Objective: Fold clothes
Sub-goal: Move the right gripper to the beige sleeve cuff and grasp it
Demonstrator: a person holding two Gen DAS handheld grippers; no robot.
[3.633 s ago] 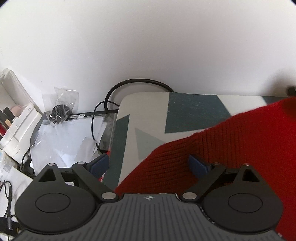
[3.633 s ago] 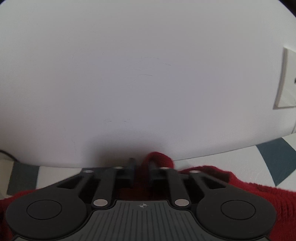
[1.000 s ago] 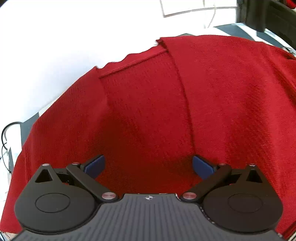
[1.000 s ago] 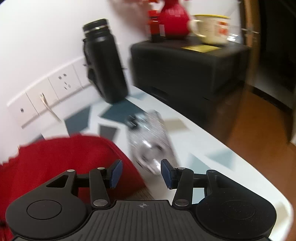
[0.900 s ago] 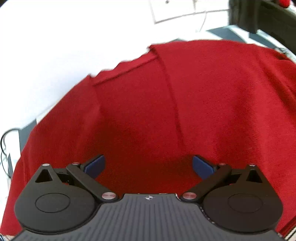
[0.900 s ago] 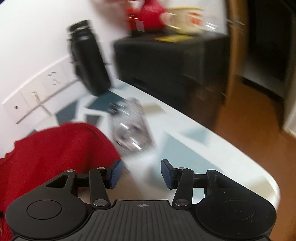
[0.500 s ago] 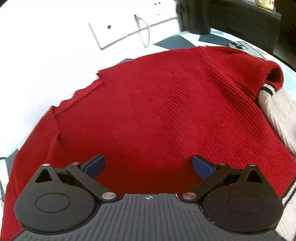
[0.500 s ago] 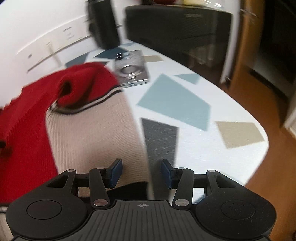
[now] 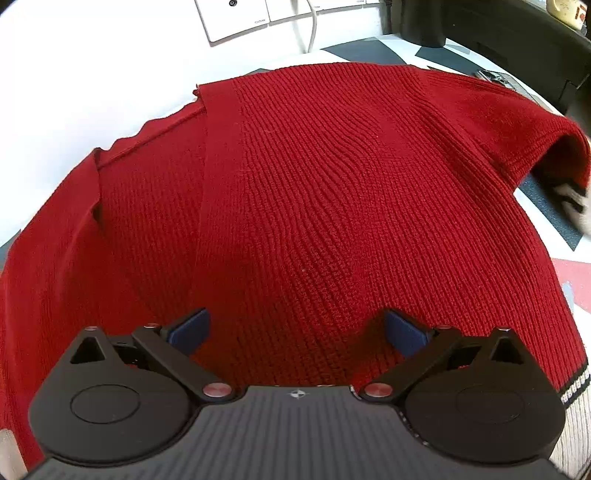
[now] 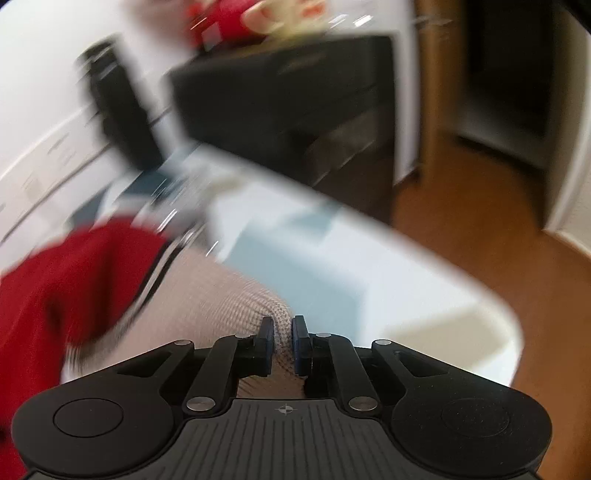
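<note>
A red knit sweater (image 9: 314,184) with a beige, black-striped lower part (image 9: 572,424) lies spread on the patterned table. My left gripper (image 9: 295,328) hovers open just over the red knit, its blue pads wide apart and nothing between them. In the blurred right wrist view the beige part (image 10: 207,306) runs up into my right gripper (image 10: 283,332). Its jaws are closing, and a fold of beige knit is pinched between the pads. The red part (image 10: 74,266) bunches to the left of it.
Wall sockets (image 9: 236,18) with a white cable sit behind the sweater. A black bottle (image 10: 122,110) and a black cabinet (image 10: 295,103) stand at the table's far end. The table's rounded edge (image 10: 461,273) drops to a wooden floor (image 10: 517,240) on the right.
The right gripper's jaws have come together on the beige edge of the sweater, and its view has swung. The left gripper drifted across the red knit, then held still.
</note>
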